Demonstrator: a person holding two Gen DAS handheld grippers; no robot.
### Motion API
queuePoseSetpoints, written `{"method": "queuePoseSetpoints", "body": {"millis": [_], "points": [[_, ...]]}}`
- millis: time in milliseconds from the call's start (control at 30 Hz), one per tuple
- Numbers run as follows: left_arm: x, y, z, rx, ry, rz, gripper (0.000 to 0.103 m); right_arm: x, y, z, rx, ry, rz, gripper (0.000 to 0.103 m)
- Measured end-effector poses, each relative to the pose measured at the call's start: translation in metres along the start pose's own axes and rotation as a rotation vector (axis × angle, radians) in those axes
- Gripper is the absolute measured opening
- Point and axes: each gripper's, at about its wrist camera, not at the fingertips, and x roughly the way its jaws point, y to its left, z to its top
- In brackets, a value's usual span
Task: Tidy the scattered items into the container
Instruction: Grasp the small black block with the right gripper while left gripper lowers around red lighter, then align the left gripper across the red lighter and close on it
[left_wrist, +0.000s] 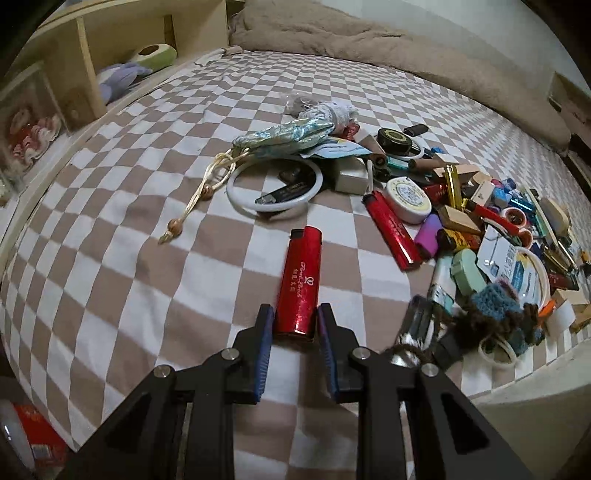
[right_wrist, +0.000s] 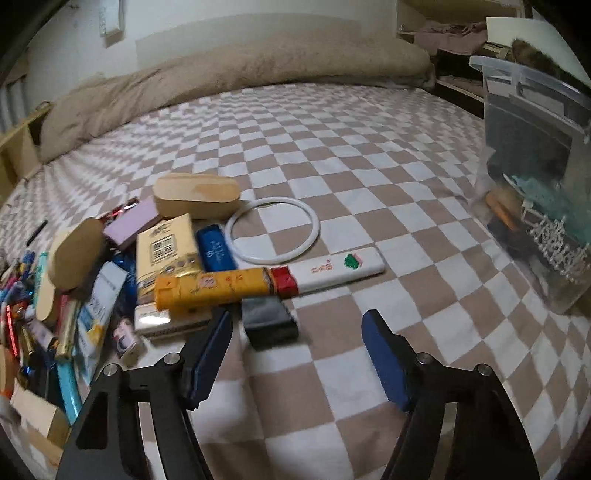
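On the brown-and-white checked bedsheet (left_wrist: 110, 258), the left gripper (left_wrist: 295, 317) has its blue-padded fingers pinching the near end of a glossy red rectangular lighter (left_wrist: 300, 282), with the heap of scattered small items (left_wrist: 480, 221) off to its right. The right gripper (right_wrist: 297, 334) hovers with fingers spread wide just short of a small dark grey block (right_wrist: 269, 322). The clear plastic storage container (right_wrist: 535, 177) stands at the far right, already holding a few things.
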Motion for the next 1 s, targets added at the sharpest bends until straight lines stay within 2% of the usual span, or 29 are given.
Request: {"method": "queuePoseSetpoints", "body": {"millis": [133,200,233,300,400,633,867,1000], "points": [[-0.002,0.002,-0.007,-0.004,0.001,0.043,0.024,0.003,-0.001,0.002,-0.007,-0.007,0.015,0.073],[-0.005,0.006,-0.011,-0.024,-0.001,0.067,0.024,0.009,0.006,0.002,-0.033,0.008,0.015,0.061],[-0.005,0.009,-0.013,-0.036,0.000,0.071,0.024,0.009,0.006,0.001,-0.044,0.015,0.010,0.051],[-0.007,0.012,-0.016,-0.057,0.003,0.084,0.024,0.018,0.013,-0.001,-0.069,0.034,-0.002,0.041],[-0.007,0.014,-0.017,-0.073,0.005,0.119,0.024,0.018,0.018,-0.004,-0.092,0.028,-0.007,0.034],[-0.008,0.023,-0.019,-0.112,-0.005,0.136,0.024,0.009,0.023,-0.015,-0.116,0.026,-0.004,0.033],[-0.011,0.027,-0.021,-0.163,0.015,-0.017,0.024,-0.006,0.034,-0.035,-0.164,0.058,0.010,0.033],[-0.013,0.020,-0.023,-0.162,0.031,-0.115,0.024,-0.012,0.020,-0.039,-0.059,0.070,0.074,0.033]]}}
